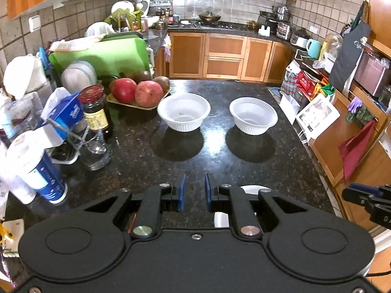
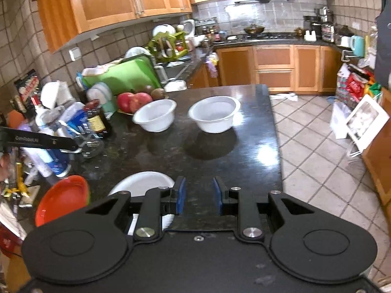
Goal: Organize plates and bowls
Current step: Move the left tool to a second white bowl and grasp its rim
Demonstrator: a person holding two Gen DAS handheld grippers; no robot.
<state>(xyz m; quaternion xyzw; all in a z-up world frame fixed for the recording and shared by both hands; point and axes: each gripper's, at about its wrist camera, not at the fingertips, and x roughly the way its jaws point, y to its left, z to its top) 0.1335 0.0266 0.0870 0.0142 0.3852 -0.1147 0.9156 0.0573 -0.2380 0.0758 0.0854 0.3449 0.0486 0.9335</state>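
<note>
A dark speckled stone desk [image 1: 244,161] runs down the middle of a wood-cabinet kitchen, its left side crowded with clutter. At the far left stands a green plastic dish rack [image 1: 102,53] with pale plates upright in it. Nearer the middle lies a shallow tray of red apples [image 1: 136,92]. Two white ribbed plastic bowls sit upright and well apart in the open centre of the desk: the left bowl [image 1: 183,115] just beside the fruit tray, the right bowl [image 1: 253,115] nearer the desk's right edge. In the right wrist view, a white round plate [image 2: 141,183] rests at the near edge of the desk, partly hidden behind the gripper body, with an orange-red plate [image 2: 62,199] just to its left. A dark glass sauce bottle with a red lid [image 1: 94,108] stands beside a clear glass jar [image 1: 94,150]. The left gripper [image 1: 195,191] hangs above the near desk, its blue pads set narrowly apart with nothing between them. The right gripper [image 2: 199,194] likewise holds nothing, its blue pads a little wider apart over bare stone.
</note>
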